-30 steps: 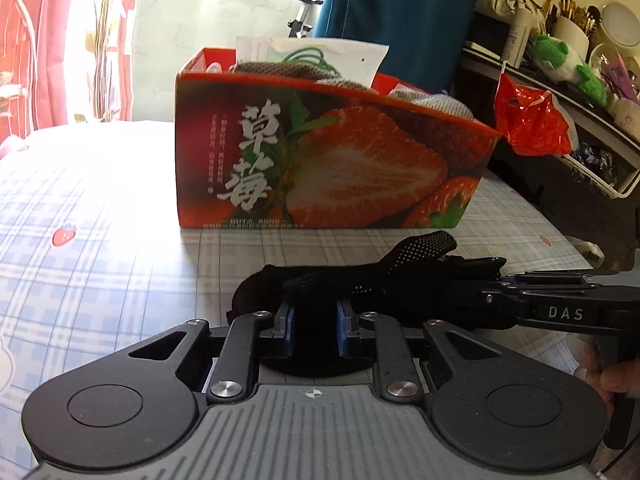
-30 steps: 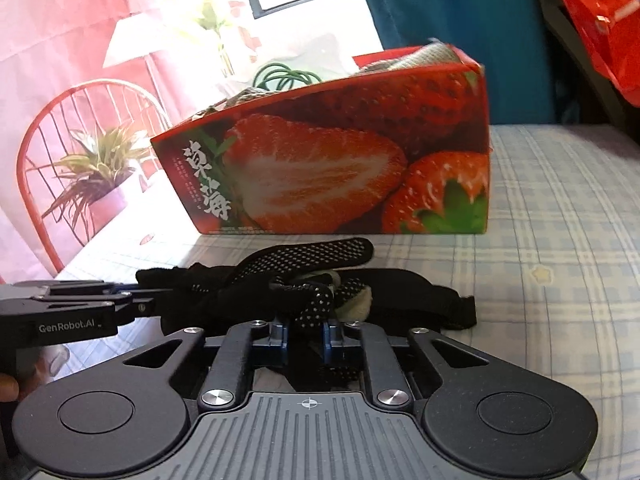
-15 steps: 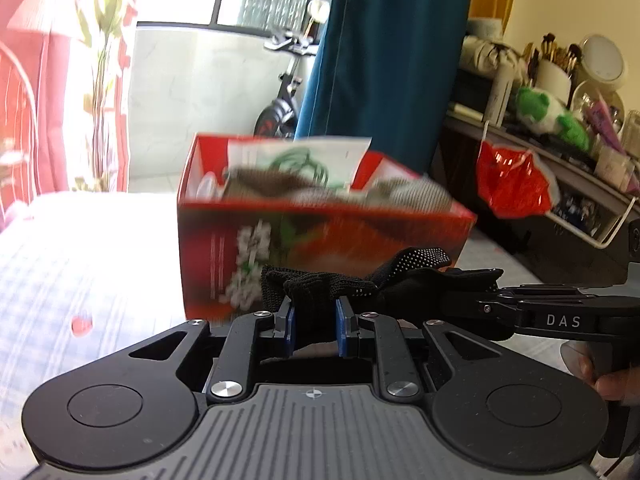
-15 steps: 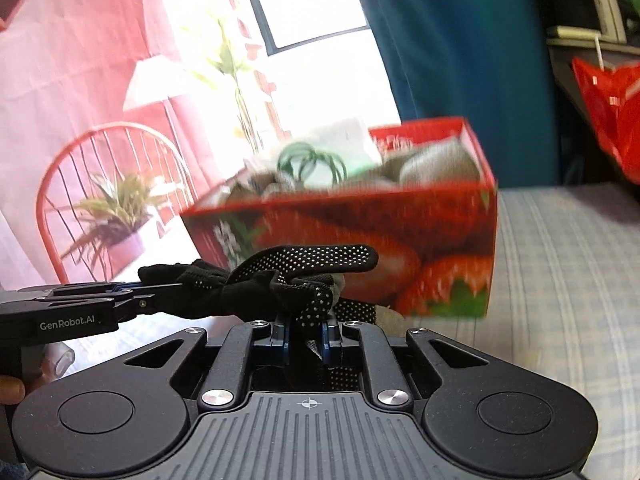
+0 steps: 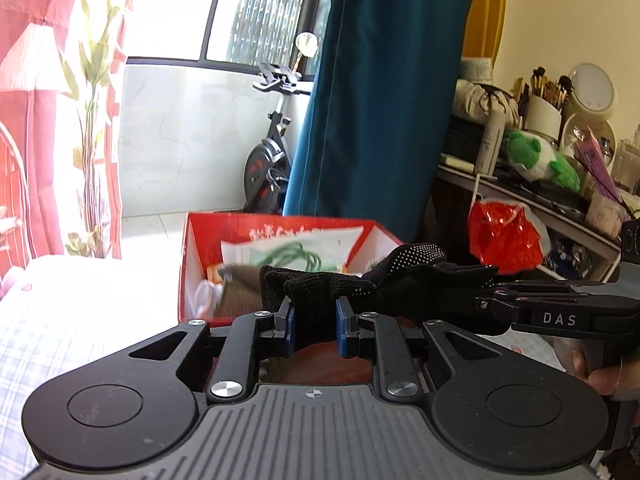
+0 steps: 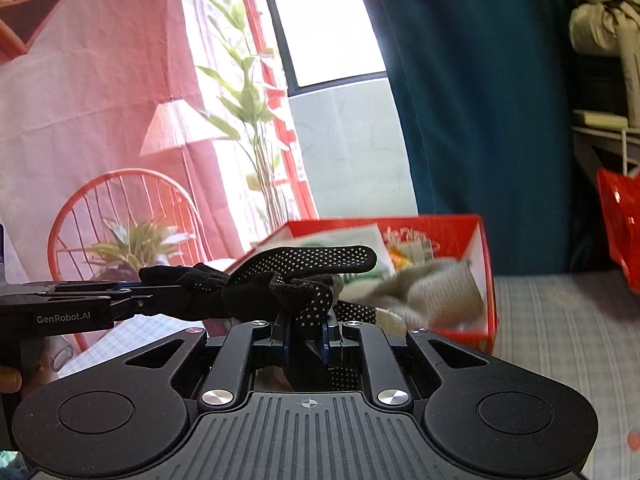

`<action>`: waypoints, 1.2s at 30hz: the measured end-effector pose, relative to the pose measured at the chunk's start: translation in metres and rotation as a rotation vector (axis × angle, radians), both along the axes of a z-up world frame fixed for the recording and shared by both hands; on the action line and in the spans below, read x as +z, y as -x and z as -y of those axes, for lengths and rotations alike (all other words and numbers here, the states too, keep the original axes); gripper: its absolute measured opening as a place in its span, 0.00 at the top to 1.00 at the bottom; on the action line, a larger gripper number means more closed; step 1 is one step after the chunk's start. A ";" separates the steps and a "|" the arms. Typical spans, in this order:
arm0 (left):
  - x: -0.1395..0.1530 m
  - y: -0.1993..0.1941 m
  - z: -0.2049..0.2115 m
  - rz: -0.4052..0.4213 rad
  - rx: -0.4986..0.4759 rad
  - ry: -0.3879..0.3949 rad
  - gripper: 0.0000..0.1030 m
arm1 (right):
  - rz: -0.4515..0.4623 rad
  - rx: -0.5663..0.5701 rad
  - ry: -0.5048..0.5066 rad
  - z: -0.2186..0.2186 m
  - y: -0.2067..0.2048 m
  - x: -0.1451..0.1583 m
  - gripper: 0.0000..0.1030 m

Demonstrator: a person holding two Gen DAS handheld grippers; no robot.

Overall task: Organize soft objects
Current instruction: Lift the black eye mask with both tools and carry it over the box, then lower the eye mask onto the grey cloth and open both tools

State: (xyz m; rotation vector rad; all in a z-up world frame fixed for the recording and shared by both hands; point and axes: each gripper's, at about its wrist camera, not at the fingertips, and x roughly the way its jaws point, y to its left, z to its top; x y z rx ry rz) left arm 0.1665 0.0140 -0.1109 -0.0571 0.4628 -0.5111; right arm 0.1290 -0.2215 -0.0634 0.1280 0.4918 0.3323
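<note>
Above the table: a black dotted glove is being held in the air between the two grippers, in front of the red box.
Left gripper: its fingers are being kept nearly closed on a bunched fold of the glove.
Right gripper: its fingers are being pressed almost together on the other end of the glove, with a dotted strip trailing below.
Handling: the glove is being judged light, limp and grippy, and one glove finger is sticking out stiffly; pinching bunched knit near the cuff and palm is being judged safest.
Hidden: the box contents are being blurred, so only a grey knitted thing and a white bag can be made out; the table under the glove is being blocked by the gripper bodies.
</note>
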 end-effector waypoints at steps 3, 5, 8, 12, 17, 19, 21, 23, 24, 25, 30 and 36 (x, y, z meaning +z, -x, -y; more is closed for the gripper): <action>0.004 -0.012 0.001 -0.014 0.014 0.011 0.80 | 0.004 -0.002 0.013 -0.001 -0.013 0.006 0.88; 0.004 -0.022 0.002 -0.033 0.020 0.019 0.80 | 0.000 -0.007 0.024 -0.002 -0.024 0.008 0.88; 0.001 -0.039 0.004 -0.076 0.020 0.013 0.80 | -0.026 -0.019 0.041 0.000 -0.041 0.007 0.88; -0.008 -0.064 0.012 -0.139 0.010 -0.019 0.80 | -0.097 -0.046 0.044 0.005 -0.067 -0.003 0.88; -0.022 -0.101 0.020 -0.215 0.019 -0.040 0.80 | -0.188 -0.082 0.050 0.008 -0.098 -0.024 0.88; -0.025 -0.114 0.024 -0.232 0.033 -0.048 0.80 | -0.213 -0.094 0.039 0.010 -0.110 -0.030 0.88; -0.028 -0.126 0.029 -0.246 0.038 -0.061 0.80 | -0.234 -0.105 0.027 0.013 -0.122 -0.036 0.88; -0.032 -0.134 0.034 -0.251 0.038 -0.092 0.80 | -0.251 -0.110 0.030 0.014 -0.133 -0.042 0.88; -0.033 -0.138 0.037 -0.253 0.037 -0.109 0.80 | -0.262 -0.113 0.033 0.014 -0.138 -0.045 0.88; -0.034 -0.143 0.040 -0.255 0.038 -0.124 0.80 | -0.274 -0.116 0.031 0.015 -0.144 -0.047 0.88; -0.043 -0.165 0.045 -0.291 0.052 -0.160 0.79 | -0.332 -0.105 0.043 0.016 -0.169 -0.053 0.88; -0.049 -0.177 0.047 -0.315 0.062 -0.188 0.79 | -0.368 -0.094 0.110 0.004 -0.188 -0.054 0.89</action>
